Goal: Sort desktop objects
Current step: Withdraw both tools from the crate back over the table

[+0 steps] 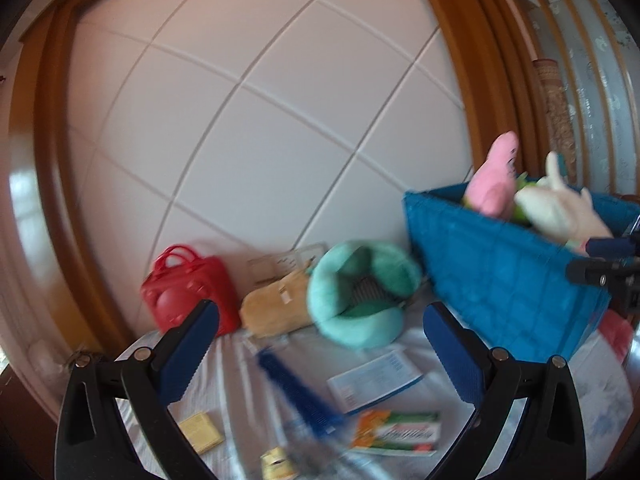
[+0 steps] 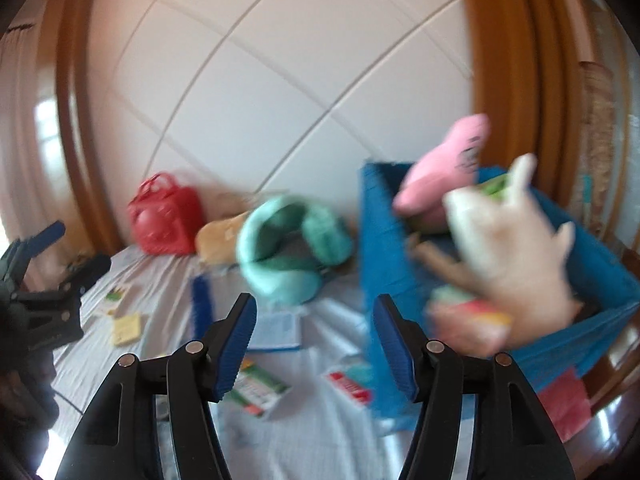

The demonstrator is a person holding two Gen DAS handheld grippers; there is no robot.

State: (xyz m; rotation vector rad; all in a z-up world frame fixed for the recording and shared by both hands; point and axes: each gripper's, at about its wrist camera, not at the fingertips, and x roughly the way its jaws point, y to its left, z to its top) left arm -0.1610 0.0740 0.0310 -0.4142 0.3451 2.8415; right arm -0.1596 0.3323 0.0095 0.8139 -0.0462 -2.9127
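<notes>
A blue fabric bin (image 1: 508, 280) (image 2: 384, 264) stands at the right and holds a pink plush (image 1: 492, 184) (image 2: 440, 164) and a white plush (image 1: 560, 208) (image 2: 512, 256). A teal neck pillow (image 1: 360, 292) (image 2: 288, 248), a tan plush (image 1: 276, 304) (image 2: 220, 240) and a red bag (image 1: 188, 288) (image 2: 164, 216) lie at the back. A blue comb (image 1: 296, 388) (image 2: 200, 300) and small boxes lie on the white cloth. My left gripper (image 1: 316, 352) is open and empty above the cloth. My right gripper (image 2: 314, 344) is open and empty beside the bin.
A white leaflet (image 1: 372, 380) (image 2: 280, 328), a green-orange box (image 1: 400, 432) (image 2: 260, 392), a yellow pad (image 1: 200, 432) (image 2: 128, 328) and a red-white packet (image 2: 352, 388) lie on the cloth. A white panelled wall with a wooden frame (image 1: 452, 60) stands behind. Both views are blurred.
</notes>
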